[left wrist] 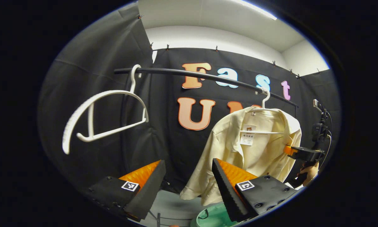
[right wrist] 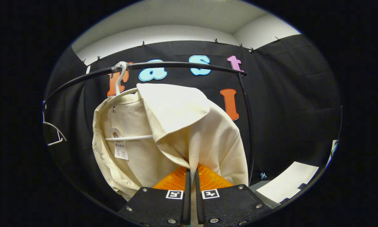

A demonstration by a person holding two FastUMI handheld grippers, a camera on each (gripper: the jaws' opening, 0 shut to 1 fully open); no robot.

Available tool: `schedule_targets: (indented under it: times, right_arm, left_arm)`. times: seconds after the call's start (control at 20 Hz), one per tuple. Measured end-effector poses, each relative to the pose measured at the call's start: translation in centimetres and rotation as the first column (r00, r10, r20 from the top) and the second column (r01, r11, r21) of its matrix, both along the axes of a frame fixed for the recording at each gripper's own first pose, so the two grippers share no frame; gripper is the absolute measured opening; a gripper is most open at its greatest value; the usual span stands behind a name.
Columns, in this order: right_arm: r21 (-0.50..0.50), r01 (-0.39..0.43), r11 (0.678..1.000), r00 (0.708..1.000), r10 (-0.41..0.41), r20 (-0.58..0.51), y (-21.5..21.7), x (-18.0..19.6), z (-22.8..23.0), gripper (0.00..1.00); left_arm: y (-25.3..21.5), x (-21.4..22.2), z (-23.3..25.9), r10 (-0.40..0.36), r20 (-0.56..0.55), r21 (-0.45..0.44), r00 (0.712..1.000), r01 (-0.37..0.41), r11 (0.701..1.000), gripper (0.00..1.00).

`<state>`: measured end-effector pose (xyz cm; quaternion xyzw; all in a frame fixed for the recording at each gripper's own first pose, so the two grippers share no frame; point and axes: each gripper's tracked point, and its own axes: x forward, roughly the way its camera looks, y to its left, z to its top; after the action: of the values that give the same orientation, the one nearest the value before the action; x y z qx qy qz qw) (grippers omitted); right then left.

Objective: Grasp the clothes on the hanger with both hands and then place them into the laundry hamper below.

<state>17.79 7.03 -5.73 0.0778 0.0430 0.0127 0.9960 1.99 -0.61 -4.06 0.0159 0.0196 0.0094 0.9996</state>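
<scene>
A cream shirt (left wrist: pixel 255 142) hangs on a white hanger (left wrist: pixel 264 99) from the black rail (left wrist: pixel 208 76). In the left gripper view my left gripper (left wrist: pixel 187 164) stands open, low and in front of the shirt's lower left side, with no cloth between its fingers. At the shirt's right edge my right gripper (left wrist: pixel 286 149) pinches the fabric, with a hand below it. In the right gripper view the shirt (right wrist: pixel 176 132) hangs close ahead, and my right gripper (right wrist: pixel 191 171) is shut on a fold of its front edge. The green hamper (left wrist: pixel 214 217) lies below.
An empty white hanger (left wrist: pixel 103 116) hangs at the rail's left end, also seen as the empty hanger (right wrist: pixel 53 132) in the right gripper view. The rail's upright post (right wrist: pixel 247 126) stands just right of the shirt. A white sheet (right wrist: pixel 290 179) lies low at the right.
</scene>
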Motion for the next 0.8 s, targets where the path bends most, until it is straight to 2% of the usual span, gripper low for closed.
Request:
schedule_targets:
  times: [0.05, 0.15, 0.35, 0.4, 0.45, 0.5, 0.55, 0.8]
  right_arm:
    - [-0.002, -0.009, 1.000, 1.000, 0.009, -0.001, -0.1, -0.3, 0.1, 0.05]
    - [-0.006, -0.024, 1.000, 1.000, 0.024, -0.002, -0.3, -1.0, 0.4, 0.03]
    - [-0.011, -0.047, 0.999, 0.999, 0.047, 0.002, -1.2, -2.6, 0.9, 0.01]
    - [-0.007, -0.049, 0.999, 0.999, 0.049, 0.002, -1.5, -3.1, 0.9, 0.01]
    - [-0.002, -0.054, 0.999, 0.999, 0.054, 0.003, -1.7, -3.3, 1.1, 0.01]
    - [-0.001, -0.056, 0.998, 0.998, 0.056, 0.004, -1.9, -3.7, 1.2, 0.00]
    - [-0.001, -0.059, 0.998, 0.998, 0.059, 0.007, -2.3, -4.0, 1.4, 0.00]
    - [0.000, -0.069, 0.998, 0.997, 0.068, 0.020, -3.4, -5.2, 2.4, 0.00]
  left_arm:
    - [-0.7, 0.8, -0.4, -0.019, -0.003, -0.010, 1.000, 0.019, 1.000, 0.96]
    - [-2.6, 2.1, -1.3, -0.058, -0.014, -0.036, 0.998, 0.057, 0.998, 0.96]
    - [-6.1, 5.6, -2.5, -0.120, -0.010, -0.030, 0.993, 0.119, 0.992, 0.96]
    - [-7.2, 6.4, -2.6, -0.139, -0.004, -0.035, 0.990, 0.139, 0.990, 1.00]
    - [-8.2, 7.2, -2.9, -0.157, -0.001, -0.043, 0.988, 0.157, 0.987, 0.96]
    - [-9.0, 8.0, -3.3, -0.166, -0.006, -0.052, 0.986, 0.166, 0.985, 1.00]
    - [-9.7, 8.9, -3.8, -0.172, -0.019, -0.064, 0.985, 0.171, 0.983, 0.96]
    - [-11.1, 13.0, -5.5, -0.178, -0.053, -0.063, 0.983, 0.174, 0.983, 0.96]
